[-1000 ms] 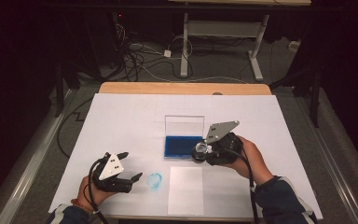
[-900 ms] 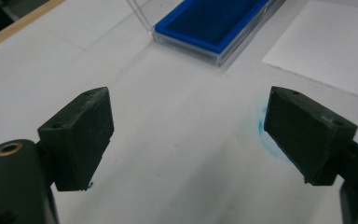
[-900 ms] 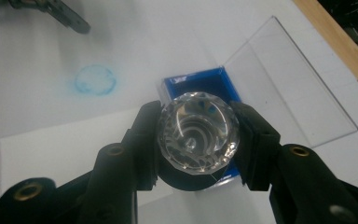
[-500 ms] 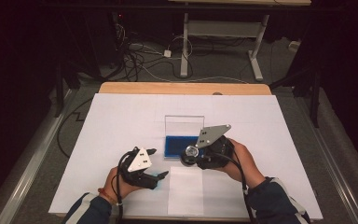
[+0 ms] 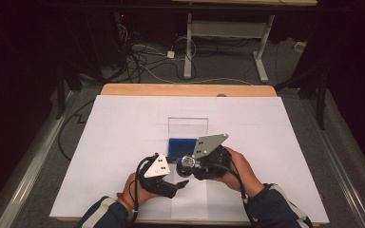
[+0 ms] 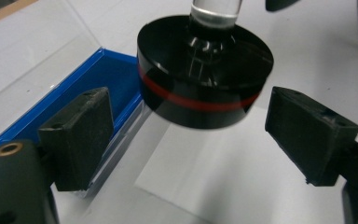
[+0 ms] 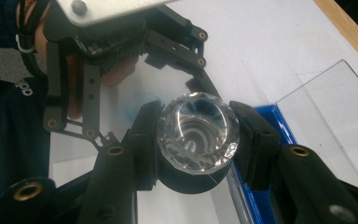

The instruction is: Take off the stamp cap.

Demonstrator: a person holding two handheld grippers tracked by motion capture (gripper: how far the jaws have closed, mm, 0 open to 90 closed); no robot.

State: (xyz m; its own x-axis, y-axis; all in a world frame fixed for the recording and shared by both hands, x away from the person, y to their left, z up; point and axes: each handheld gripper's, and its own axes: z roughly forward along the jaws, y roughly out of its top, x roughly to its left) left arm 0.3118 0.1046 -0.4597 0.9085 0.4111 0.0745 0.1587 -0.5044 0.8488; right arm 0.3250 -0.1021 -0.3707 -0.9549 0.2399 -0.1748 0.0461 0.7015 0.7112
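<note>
Here your right claw grips the faceted clear-glass stamp with its round black red-banded base, mid-frame over the blue tray; your left claw gapes beneath it, untouching.

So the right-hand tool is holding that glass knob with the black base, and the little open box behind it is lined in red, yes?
Not quite: the box is lined in blue, not red, as the high view shows. Red is just the stripe round the knob's black base. The rest holds: the right gripper's fingers are clamped on the glass knob.
</note>
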